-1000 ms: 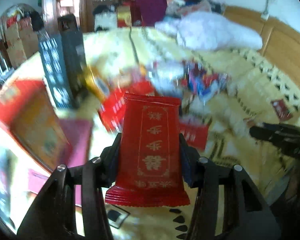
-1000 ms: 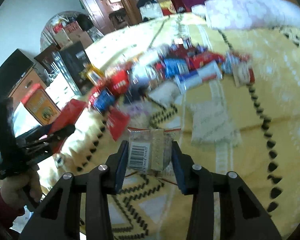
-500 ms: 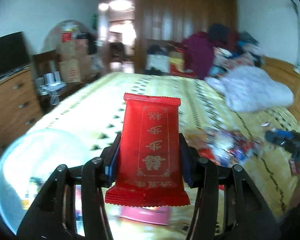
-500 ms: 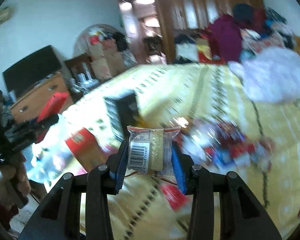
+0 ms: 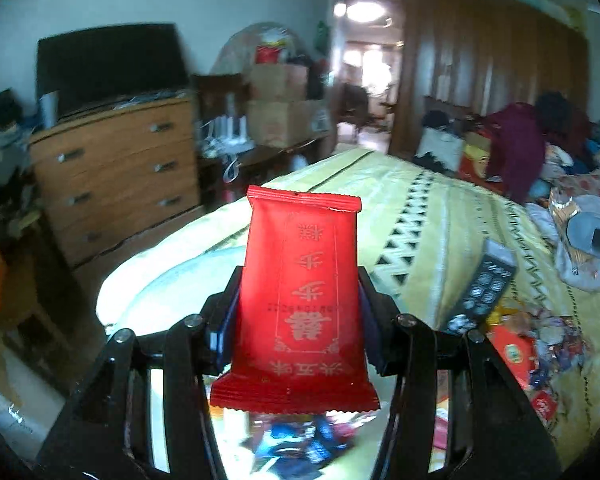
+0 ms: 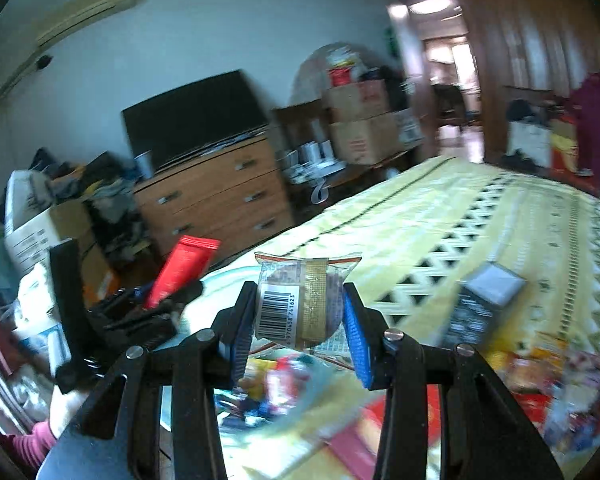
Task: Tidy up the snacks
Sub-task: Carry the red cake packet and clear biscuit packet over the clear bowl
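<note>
Left wrist view: the left gripper point(image 5: 296, 312) pinches a red packet point(image 5: 300, 300) upright between its jaws.
Right gripper point(image 6: 300, 320): its jaws pinch a clear packet point(image 6: 300, 304) with a barcode.
Risk: the thin wrappers may slip from the pads if the hands swing; I judge a drop possible.
Surface: a yellow bedspread point(image 5: 420, 216), loose snacks point(image 5: 520, 344) at right.
Room: a dresser point(image 5: 116, 172), boxes point(image 5: 284, 120), a wardrobe point(image 5: 496, 64).
</note>
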Demonstrator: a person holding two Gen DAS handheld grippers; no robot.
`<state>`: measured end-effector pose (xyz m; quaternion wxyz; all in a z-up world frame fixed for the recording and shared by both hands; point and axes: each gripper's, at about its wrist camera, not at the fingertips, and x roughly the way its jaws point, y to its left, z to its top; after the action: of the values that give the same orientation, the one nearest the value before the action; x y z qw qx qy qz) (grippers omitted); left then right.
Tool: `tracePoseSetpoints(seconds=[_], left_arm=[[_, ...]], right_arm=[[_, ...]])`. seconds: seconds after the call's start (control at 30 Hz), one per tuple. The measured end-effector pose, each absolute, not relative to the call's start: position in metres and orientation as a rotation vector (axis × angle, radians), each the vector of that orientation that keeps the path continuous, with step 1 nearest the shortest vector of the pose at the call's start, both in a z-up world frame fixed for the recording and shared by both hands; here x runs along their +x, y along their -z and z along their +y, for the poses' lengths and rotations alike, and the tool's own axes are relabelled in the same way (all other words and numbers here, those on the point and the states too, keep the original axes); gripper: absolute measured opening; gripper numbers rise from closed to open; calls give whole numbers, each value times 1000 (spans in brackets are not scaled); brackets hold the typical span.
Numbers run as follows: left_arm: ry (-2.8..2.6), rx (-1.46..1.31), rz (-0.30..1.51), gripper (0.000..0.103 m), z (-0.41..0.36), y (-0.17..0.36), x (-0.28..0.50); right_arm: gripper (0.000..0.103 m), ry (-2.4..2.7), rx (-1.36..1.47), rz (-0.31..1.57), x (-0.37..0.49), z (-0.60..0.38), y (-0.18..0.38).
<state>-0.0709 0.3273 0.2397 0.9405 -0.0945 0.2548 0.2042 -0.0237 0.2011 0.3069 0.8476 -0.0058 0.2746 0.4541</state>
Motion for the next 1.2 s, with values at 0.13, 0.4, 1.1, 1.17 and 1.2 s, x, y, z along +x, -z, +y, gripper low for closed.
tracePoseSetpoints(seconds=[0.13, 0.4, 1.1, 1.17, 1.2], left_arm=[[-441, -215, 573, 52, 342, -224, -68], [-457, -225, 615, 52, 360, -211, -76], [-453, -230, 626, 52, 368, -209, -81], [-452, -229, 628, 52, 368, -209, -80], [-452, -229, 627, 52, 368, -209, -81]], right_arm=[[45, -1015, -44, 652, -22, 253, -293], [45, -1042, -111, 743, -17, 301, -257], [45, -1044, -117, 758, -14, 304, -242], [45, -1045, -119, 758, -15, 305, -242], [45, -1045, -119, 758, -16, 305, -243]])
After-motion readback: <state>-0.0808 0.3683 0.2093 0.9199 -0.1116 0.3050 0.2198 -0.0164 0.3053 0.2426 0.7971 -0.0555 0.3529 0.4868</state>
